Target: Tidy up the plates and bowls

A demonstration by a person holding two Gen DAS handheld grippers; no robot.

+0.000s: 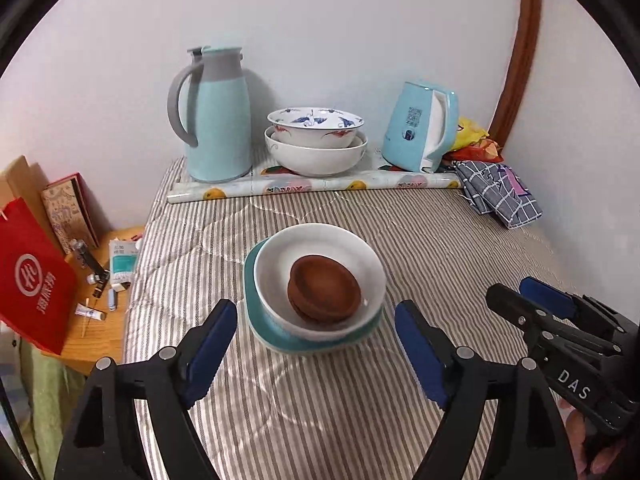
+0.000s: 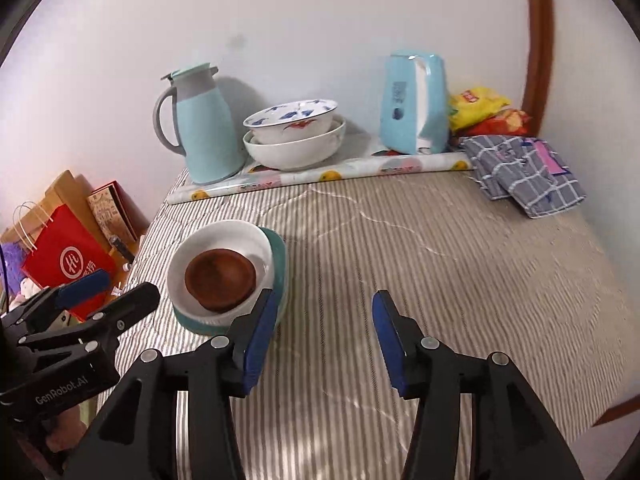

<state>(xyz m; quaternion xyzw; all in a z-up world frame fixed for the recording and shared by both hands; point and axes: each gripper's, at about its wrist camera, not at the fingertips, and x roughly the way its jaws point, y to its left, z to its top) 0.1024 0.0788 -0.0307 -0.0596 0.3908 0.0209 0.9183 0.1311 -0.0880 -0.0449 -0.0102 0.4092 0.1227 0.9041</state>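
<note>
**Two nested stacks made, both grippers free**

Going left to right in the left wrist view: the thermos jug (image 1: 214, 120) stands at the back left of the striped table (image 1: 440, 240). Just beside it sits the back stack, a patterned bowl (image 1: 316, 128) nested in a plain white bowl (image 1: 316, 156). Nearer the camera, the front stack is a teal plate (image 1: 256, 316) carrying a white bowl (image 1: 276, 256), with brown dishes (image 1: 324, 290) nested inside. Right of the back stack stands the blue kettle (image 1: 420, 128), then folded checked cloths (image 1: 500, 196).

The left gripper (image 1: 316, 344) hangs before the front stack, jaws wide and holding nothing. The right gripper (image 2: 324, 336) is over bare table to the right of that stack, jaws partly apart and also holding nothing.

No loose plate or bowl shows, so the sorting looks nearly or wholly done. What may remain is joining the two stacks, though I cannot tell whether that is intended.
</note>
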